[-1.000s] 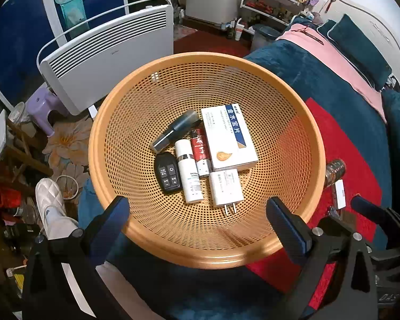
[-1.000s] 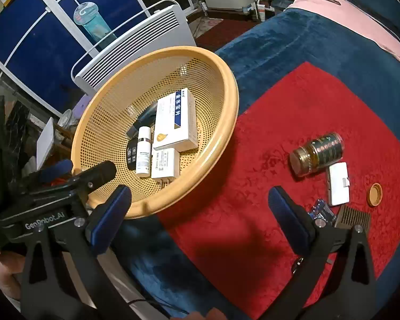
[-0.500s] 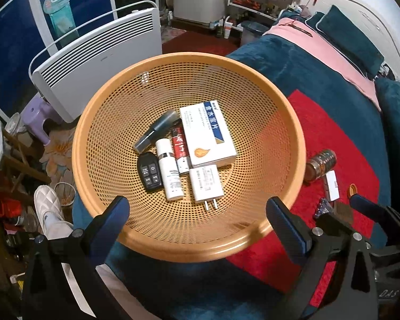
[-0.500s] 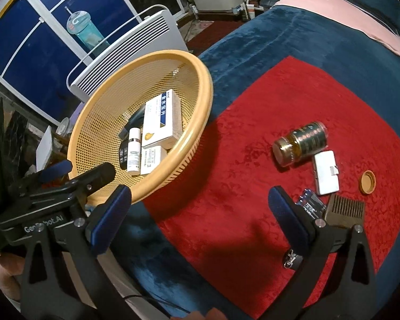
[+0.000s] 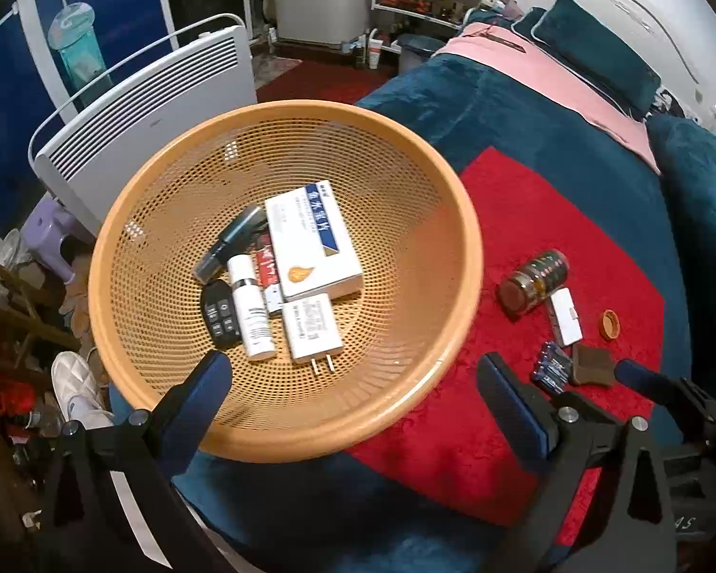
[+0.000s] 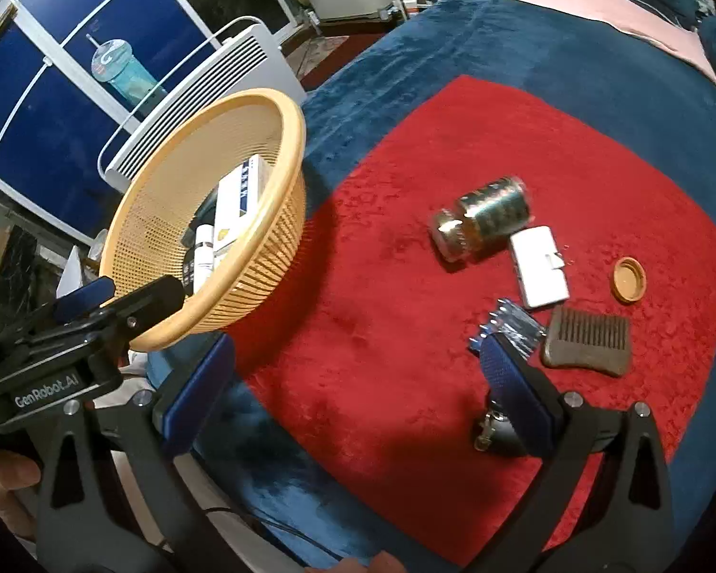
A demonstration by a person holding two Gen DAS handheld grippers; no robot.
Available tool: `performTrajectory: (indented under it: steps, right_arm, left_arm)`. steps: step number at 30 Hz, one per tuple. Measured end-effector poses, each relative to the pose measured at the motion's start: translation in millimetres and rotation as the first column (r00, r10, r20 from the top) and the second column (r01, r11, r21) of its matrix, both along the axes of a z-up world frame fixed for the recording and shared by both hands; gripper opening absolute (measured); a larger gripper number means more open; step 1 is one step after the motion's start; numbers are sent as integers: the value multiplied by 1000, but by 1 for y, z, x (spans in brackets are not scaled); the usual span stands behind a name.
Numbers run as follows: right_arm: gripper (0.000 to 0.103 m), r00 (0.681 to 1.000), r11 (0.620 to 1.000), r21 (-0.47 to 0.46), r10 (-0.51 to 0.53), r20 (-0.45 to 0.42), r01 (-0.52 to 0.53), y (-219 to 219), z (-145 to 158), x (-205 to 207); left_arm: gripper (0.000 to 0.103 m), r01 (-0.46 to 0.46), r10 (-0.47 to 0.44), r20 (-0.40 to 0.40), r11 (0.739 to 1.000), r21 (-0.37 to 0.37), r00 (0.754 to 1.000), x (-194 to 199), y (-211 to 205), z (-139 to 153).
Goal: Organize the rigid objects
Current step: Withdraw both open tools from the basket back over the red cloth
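An orange mesh basket (image 5: 471,248) sits on the bed and holds a white box (image 5: 310,243), a white charger (image 5: 312,329), a white tube (image 5: 253,310), a black key fob (image 5: 219,315) and a dark cylinder (image 5: 231,243). My left gripper (image 5: 353,372) is open over the basket's near rim, holding nothing. On the red cloth lie a jar (image 6: 482,224) on its side, a white case (image 6: 539,267), an orange cap (image 6: 630,281), a brown comb (image 6: 587,341) and blue batteries (image 6: 515,327). My right gripper (image 6: 358,358) is open above the cloth, its right finger just short of the batteries.
A white panel heater (image 5: 143,105) stands behind the basket, with blue windows beyond it. The teal blanket (image 6: 501,47) and a pink cover (image 5: 549,67) run to the back right. The bed's edge drops off at the left, above a purple stool (image 5: 52,234) and a shoe (image 5: 74,387).
Both grippers have moved right, away from the basket and toward the red cloth. The basket has slid left in both views, and the jar, case, comb and batteries have come closer.
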State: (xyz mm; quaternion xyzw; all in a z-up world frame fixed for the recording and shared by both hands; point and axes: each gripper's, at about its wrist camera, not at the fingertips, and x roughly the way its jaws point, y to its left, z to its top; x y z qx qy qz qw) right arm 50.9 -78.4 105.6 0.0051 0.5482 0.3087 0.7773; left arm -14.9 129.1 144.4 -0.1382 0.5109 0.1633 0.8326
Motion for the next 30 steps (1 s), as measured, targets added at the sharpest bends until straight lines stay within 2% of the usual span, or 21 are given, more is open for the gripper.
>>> performTrajectory:
  steps: [18, 30]
  right_arm:
    - [103, 993, 993, -5, -115, -22, 115, -55, -6, 4]
    - [103, 972, 973, -5, -229, -56, 229, -102, -17, 14]
  left_arm:
    - [102, 114, -114, -1, 993, 14, 993, 21, -51, -1]
    - [102, 212, -212, 4, 977, 19, 977, 36, -86, -2]
